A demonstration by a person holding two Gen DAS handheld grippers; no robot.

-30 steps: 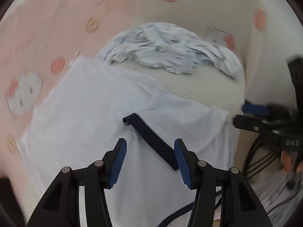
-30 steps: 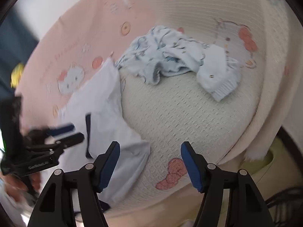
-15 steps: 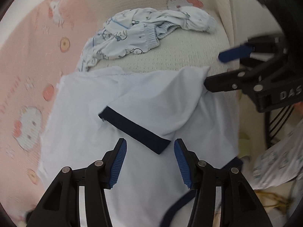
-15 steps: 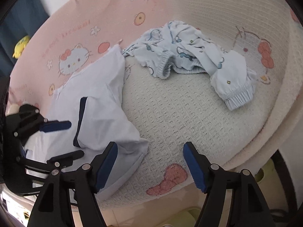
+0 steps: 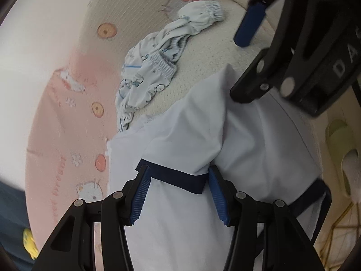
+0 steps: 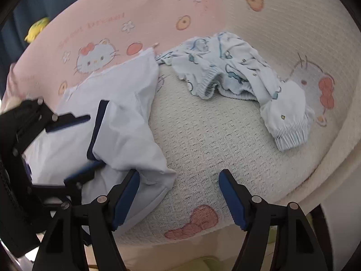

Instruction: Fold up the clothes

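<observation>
A pale white shirt (image 5: pixel 191 135) with navy trim lies crumpled on the cream knitted blanket (image 5: pixel 203 52). Its navy sleeve cuff (image 5: pixel 178 179) sits between the fingers of my left gripper (image 5: pixel 179 189), which is open and low over the cloth. My right gripper (image 5: pixel 239 67) is open at the shirt's far corner, its lower finger down on the fabric. In the right wrist view the right gripper (image 6: pixel 179 194) straddles the shirt's (image 6: pixel 121 122) near corner, and the left gripper (image 6: pixel 76 146) is at the left by the cuff (image 6: pixel 97 128).
A bundle of blue-patterned baby clothes (image 6: pixel 225 72) (image 5: pixel 153 67) lies beyond the shirt. A pink cartoon-cat bedspread (image 6: pixel 97 33) lies beside the cream blanket (image 6: pixel 214 135). Green slippers (image 5: pixel 338 140) are on the floor past the bed edge. A yellow toy (image 6: pixel 37 28) sits by a dark curtain.
My left gripper has dropped and swung in until the navy cuff lies between its fingers. My right gripper has come closer to the shirt's corner. Both have stayed open.
</observation>
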